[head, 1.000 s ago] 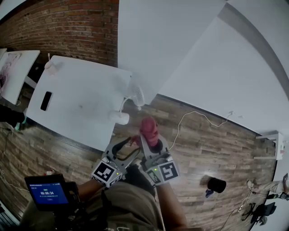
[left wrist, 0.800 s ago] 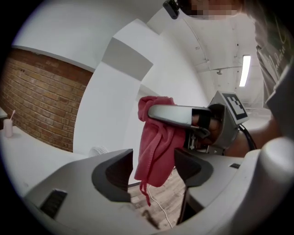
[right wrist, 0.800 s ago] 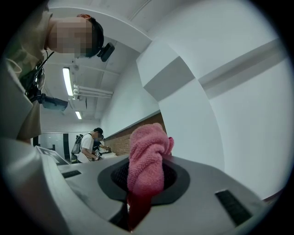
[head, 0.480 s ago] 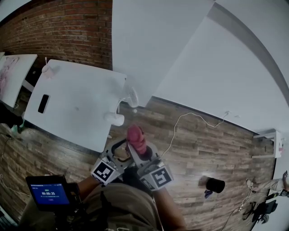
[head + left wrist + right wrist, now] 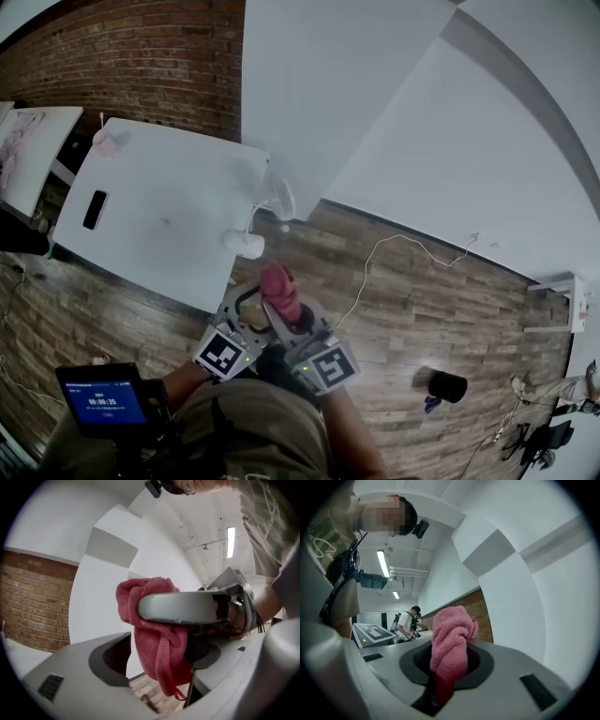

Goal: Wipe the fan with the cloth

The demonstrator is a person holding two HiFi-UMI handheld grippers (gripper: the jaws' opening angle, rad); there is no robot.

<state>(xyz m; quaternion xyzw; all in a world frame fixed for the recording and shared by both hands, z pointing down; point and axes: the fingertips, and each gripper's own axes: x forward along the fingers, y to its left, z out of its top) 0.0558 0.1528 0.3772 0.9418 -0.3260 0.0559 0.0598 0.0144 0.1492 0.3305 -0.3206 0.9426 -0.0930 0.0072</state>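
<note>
Closest to the camera, the head view looks down on the person's shirt front (image 5: 253, 422), with a small device showing a blue screen (image 5: 98, 401) at lower left. Both arms reach forward, each carrying a grey gripper topped by a cube with square markers.

The right gripper (image 5: 291, 314) has its jaws closed on a pink cloth (image 5: 280, 284). In the right gripper view the cloth is bunched between the two pads and rises above them in a rounded lump.

The left gripper (image 5: 246, 305) sits just beside it. Its jaws stand well apart and grip nothing. In the left gripper view the cloth hangs from the right gripper's jaw and shows in the gap between the left pads, but neither pad presses on it.

Both grippers are over a wood plank floor (image 5: 422, 309), short of a white table (image 5: 159, 216). The white fan (image 5: 283, 199) stands at the table's near right corner, its head raised on a curved neck above a round base, apart from the cloth. A dark phone (image 5: 95, 209) lies farther left on the table.

On the floor to the right lie a white cable (image 5: 403, 242) and a black cylinder-shaped object (image 5: 448, 383). Farthest back are a brick wall (image 5: 141, 56) and a white wall (image 5: 375, 94).
</note>
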